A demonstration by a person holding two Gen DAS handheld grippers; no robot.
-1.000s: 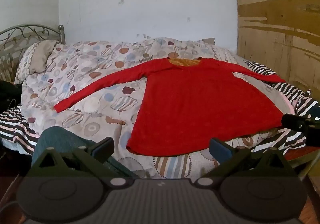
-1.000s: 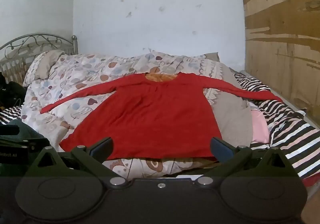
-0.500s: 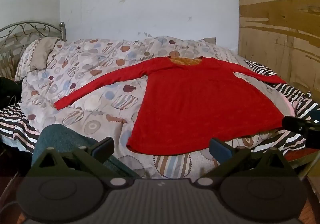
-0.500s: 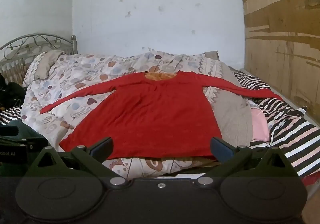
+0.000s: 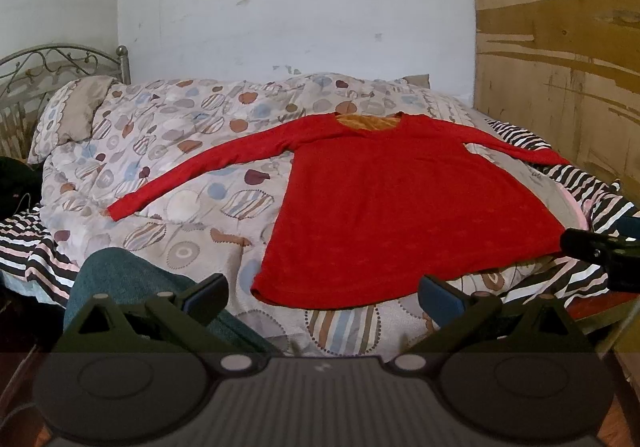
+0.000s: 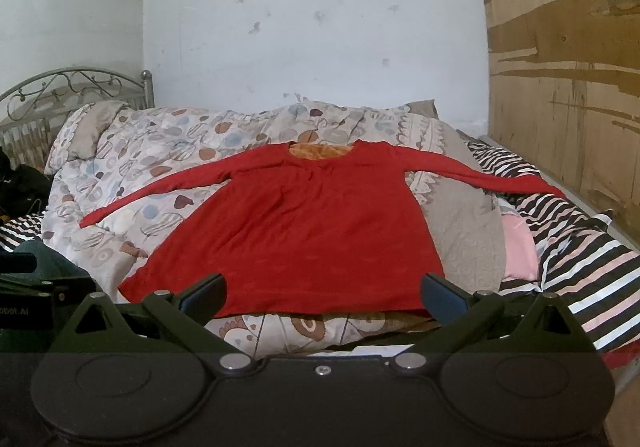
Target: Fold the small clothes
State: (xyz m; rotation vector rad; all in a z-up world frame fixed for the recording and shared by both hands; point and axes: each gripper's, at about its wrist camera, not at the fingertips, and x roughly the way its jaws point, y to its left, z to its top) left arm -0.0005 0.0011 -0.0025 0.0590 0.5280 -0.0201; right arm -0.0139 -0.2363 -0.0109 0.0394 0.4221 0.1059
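Where quilt [image 5: 168, 167] lies, white wall [image 5: 296, 7]

Each tool [image 5: 323, 297] has black angular arms, blue finger pads [image 6: 440, 297], silver screws and round discs.

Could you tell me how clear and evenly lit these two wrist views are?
Left wrist view: soft, even light, red shirt sharp, fisheye bends the wall edges, corners vignetted. Right wrist view: the same flat light, no glare, shirt crisp, plywood panel curved by distortion.
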